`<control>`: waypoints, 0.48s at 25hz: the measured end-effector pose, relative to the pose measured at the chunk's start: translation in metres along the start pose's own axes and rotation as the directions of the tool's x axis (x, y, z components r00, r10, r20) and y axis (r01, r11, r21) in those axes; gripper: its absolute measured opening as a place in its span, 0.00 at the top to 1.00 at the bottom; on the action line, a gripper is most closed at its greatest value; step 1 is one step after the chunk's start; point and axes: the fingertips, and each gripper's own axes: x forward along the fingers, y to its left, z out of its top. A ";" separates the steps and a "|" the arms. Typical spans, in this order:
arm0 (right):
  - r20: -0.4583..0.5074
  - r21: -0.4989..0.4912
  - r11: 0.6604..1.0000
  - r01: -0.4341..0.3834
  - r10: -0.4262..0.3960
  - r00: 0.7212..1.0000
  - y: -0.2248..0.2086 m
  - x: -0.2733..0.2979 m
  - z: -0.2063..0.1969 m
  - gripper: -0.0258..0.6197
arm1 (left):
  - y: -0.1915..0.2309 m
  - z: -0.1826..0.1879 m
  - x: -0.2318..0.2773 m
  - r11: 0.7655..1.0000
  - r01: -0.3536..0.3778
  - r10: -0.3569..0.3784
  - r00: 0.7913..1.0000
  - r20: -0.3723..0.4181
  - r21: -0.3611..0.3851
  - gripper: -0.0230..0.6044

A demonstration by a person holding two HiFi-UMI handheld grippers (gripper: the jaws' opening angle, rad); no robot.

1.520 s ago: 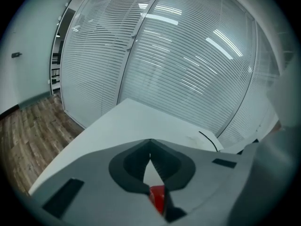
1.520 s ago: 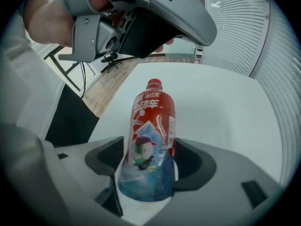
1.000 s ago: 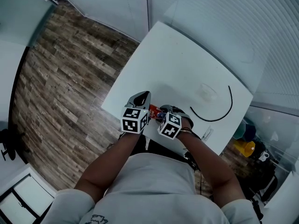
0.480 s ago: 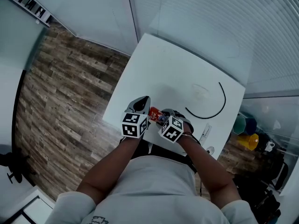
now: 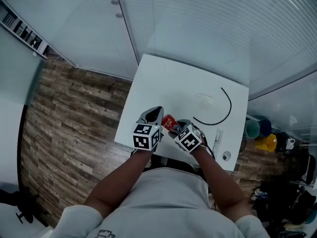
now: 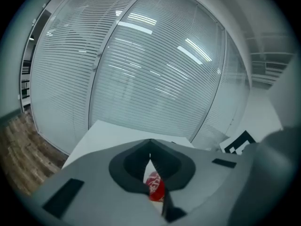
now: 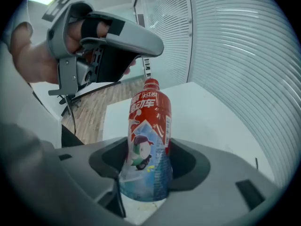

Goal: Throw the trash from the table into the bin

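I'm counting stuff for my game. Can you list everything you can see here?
table: one, white, middle of the room
bottle: one, red cap, red and blue label, above the table's near edge
cable: one, black, curved, on the table's right part
clear thing: one, see-through, beside the cable, too faint to name
small round thing: one, pale, table's near right corner
teal tub: one, right of the table
yellow tub: one, beside the teal one
floor: brown wood
blinds: pale, behind the table
left gripper: one, grey, jaws together, beside the bottle
right gripper: one, grey, gripping the bottle
arms: two, white sleeves, bottom
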 end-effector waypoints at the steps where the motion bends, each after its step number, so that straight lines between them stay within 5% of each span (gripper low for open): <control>1: 0.024 0.031 0.999 0.014 -0.015 1.000 -0.001 -0.005 0.003 0.55 | -0.004 0.005 -0.002 1.000 0.013 -0.013 1.000 0.006 0.008 0.95; 7: 0.174 0.213 0.971 0.111 -0.150 0.973 -0.016 -0.050 0.023 0.55 | -0.036 0.035 -0.014 0.992 0.099 -0.103 0.993 0.050 0.074 0.95; 12: 0.281 0.327 0.921 0.213 -0.310 0.908 -0.035 -0.099 0.040 0.55 | -0.068 0.062 -0.018 0.977 0.163 -0.176 0.981 0.085 0.141 0.95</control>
